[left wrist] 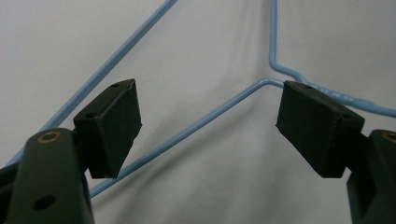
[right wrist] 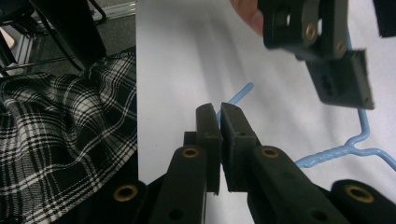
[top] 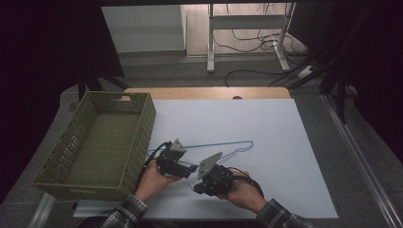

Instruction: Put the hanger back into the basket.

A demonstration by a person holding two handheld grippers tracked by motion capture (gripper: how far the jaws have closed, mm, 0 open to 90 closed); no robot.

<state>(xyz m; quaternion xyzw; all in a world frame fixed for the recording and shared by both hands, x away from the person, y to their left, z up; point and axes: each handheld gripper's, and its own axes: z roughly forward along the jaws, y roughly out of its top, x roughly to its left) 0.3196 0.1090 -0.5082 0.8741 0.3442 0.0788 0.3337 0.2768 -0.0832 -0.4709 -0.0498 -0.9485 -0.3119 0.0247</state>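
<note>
Lying between left tool (left wrist: 208, 123) jaws: hanger (left wrist: 196, 126)

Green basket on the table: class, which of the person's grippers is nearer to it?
Left. The left gripper sits just beside the green basket, near its right wall, over the blue hanger. The right gripper is farther right, beyond the left one.

Your sleeves are black-and-white plaid. Each hand-held gripper, left (top: 189, 167) and right (top: 196, 187), is black with brass-ringed screw holes behind blocky jaw pads and a grey three-cornered plate on top, nearer the green basket (top: 57, 161) on the left one.
</note>
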